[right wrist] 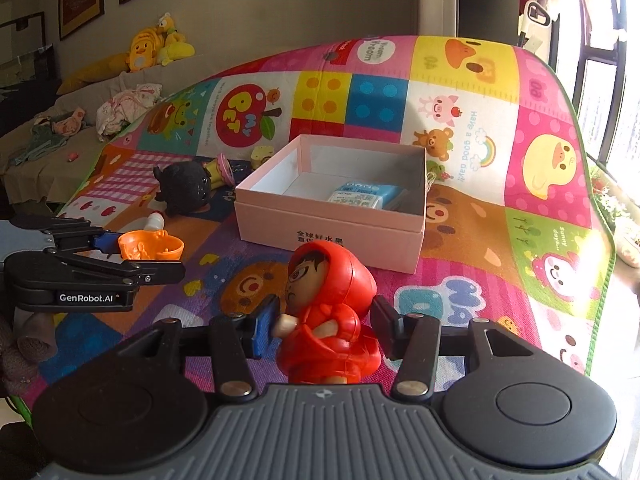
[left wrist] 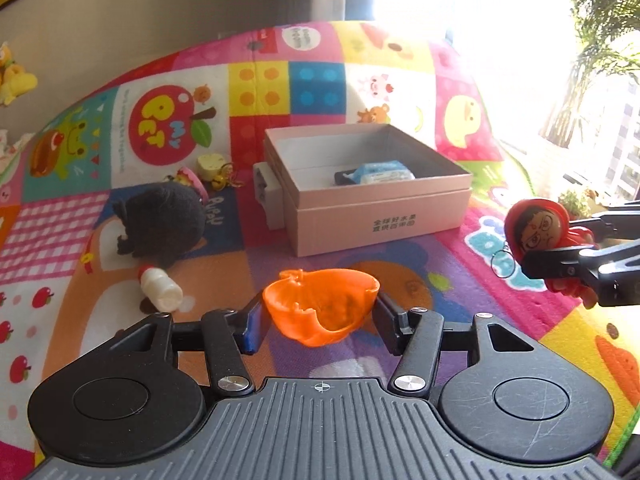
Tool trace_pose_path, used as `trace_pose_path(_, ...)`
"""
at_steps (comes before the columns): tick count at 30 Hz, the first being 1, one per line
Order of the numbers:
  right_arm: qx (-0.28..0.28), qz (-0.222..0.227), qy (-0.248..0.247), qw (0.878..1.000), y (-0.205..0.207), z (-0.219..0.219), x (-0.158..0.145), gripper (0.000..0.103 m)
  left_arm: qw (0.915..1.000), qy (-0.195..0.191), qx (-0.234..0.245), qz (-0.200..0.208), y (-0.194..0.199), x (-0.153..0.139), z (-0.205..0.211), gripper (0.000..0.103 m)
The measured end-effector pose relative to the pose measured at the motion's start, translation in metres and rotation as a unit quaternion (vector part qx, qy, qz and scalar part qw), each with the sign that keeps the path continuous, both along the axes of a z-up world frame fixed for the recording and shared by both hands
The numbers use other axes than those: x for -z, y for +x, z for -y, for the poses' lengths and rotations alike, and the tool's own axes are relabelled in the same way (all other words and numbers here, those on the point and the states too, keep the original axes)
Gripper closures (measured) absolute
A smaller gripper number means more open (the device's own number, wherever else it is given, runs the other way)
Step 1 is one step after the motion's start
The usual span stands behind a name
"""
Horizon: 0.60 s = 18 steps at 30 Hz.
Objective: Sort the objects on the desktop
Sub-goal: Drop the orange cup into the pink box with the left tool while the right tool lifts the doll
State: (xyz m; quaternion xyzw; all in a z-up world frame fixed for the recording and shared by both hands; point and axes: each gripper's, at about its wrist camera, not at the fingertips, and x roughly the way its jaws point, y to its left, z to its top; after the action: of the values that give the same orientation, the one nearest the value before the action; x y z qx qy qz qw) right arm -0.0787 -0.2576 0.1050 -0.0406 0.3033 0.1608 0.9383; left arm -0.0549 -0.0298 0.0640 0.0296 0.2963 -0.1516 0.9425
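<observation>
Nearest our left camera, the left gripper (left wrist: 320,312) has its jaws clamped on an orange cup (left wrist: 320,306), one pad against each side, the cup lifted clear of the mat (left wrist: 472,264). Off to our right, the right gripper (right wrist: 324,326) has its jaws pressed on a red hooded figure (right wrist: 332,312), which stands upright between the pads and above the mat. We see both grippers level with each other, well apart, with open patterned mat between them and nothing lying in that strip. Beyond them sits the pink box (left wrist: 376,224), open at the top, its near wall facing us and a blue packet (left wrist: 380,172) lying on its floor toward the far right corner; the rest of the floor is bare. A grey block (left wrist: 266,196) touches the box's left wall. Left of the box the ground is crowded: a black plush (left wrist: 160,222), a small white bottle (left wrist: 160,288) on its side near it, and farther back a pink toy (left wrist: 192,178) and a yellow charm (left wrist: 214,164). Right of the box the mat runs free to its green edge (right wrist: 600,240), near the bright window. At the far left edge, past the mat, we see yellow plush toys (right wrist: 156,46) on a couch.
</observation>
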Motion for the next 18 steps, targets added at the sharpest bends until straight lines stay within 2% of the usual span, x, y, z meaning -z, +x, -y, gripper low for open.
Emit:
trace_pose_path(4,-0.01,0.052,0.041,0.998,0.002,0.012,-0.052,0.053,0.9976,0.004,0.021,0.066,-0.001,-0.036,0.011,0.043)
trace_pose_path(6,-0.008,0.079,0.057,0.995,0.01,0.018,-0.076,0.053,0.9953,0.009,0.022,0.094,0.01,-0.048,0.018,0.043)
trace_pose_path(8,0.001,0.105,0.061,0.993,0.018,0.021,-0.091,0.053,0.9941,0.01,0.02,0.106,0.031,-0.054,0.027,0.043)
trace_pose_path(10,0.015,0.118,0.058,0.991,0.028,0.023,-0.098,0.053,0.9943,0.004,0.022,0.104,0.057,-0.054,0.036,0.043)
trace_pose_path(13,0.026,0.115,0.058,0.991,0.04,0.025,-0.096,0.053,0.9955,0.009,0.019,0.092,0.1,-0.041,0.052,0.043)
trace_pose_path(18,0.042,0.088,0.049,0.994,0.059,0.029,-0.078,0.053,0.9995,0.017,0.013,0.022,0.158,-0.003,0.064,0.043)
